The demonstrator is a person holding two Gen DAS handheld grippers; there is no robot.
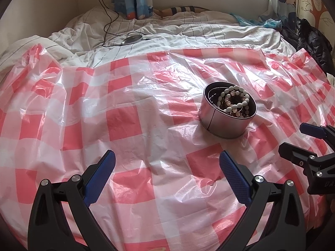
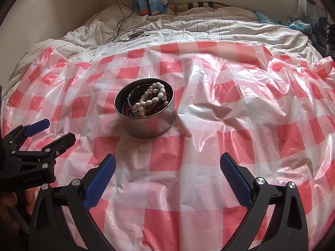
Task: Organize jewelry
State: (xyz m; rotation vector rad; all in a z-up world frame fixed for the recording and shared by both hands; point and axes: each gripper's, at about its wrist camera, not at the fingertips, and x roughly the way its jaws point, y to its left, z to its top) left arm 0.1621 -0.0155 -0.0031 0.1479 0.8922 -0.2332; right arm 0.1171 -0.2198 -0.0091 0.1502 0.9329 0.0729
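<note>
Across the bed (image 1: 188, 33), a pink-checked plastic sheet (image 1: 125, 123) (crinkled) carries a round tin (image 1: 222, 123) of beaded jewelry (image 1: 234, 100); left gripper (image 1: 167, 163) and right gripper (image 2: 167, 163) jaws spread wide, empty.

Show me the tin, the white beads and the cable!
tin (image 2: 146, 125), right wrist view, on its front wall.
white beads (image 1: 238, 105), left wrist view, on the strand's near side.
cable (image 1: 106, 16), left wrist view, mid-length above the sheets.
</note>
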